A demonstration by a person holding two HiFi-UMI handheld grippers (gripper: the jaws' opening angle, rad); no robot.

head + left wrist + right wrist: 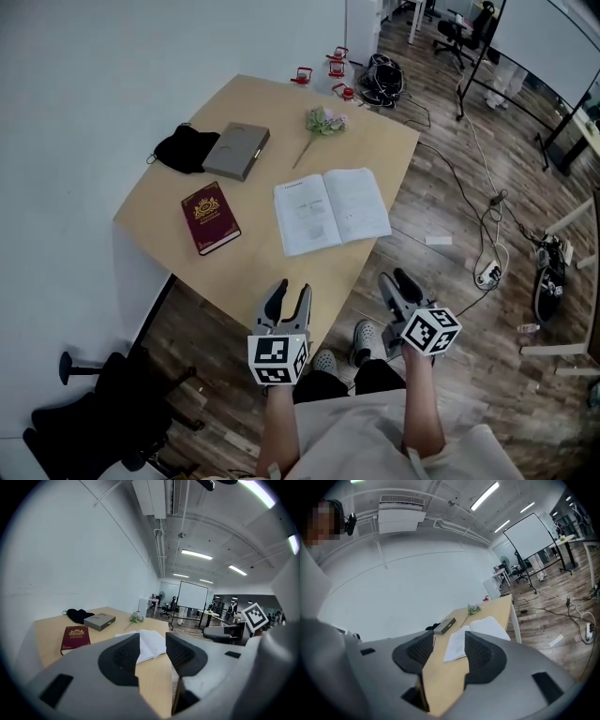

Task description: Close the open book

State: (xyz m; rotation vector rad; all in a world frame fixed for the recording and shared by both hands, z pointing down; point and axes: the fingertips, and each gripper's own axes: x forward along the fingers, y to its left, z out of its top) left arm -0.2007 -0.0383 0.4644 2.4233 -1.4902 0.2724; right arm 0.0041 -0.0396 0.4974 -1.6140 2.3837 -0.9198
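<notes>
Here, book (331, 210) lies open and flat mid-frame on table (155, 206). Left gripper (292, 289) and right gripper (397, 279) sit lower centre, both with jaws apart, holding nothing.

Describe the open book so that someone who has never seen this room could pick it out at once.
Find the light wooden table against the white wall. On the side nearer the person, to the right of a closed dark red book, lies the open book. It alone is spread flat, showing two white printed pages.
</notes>
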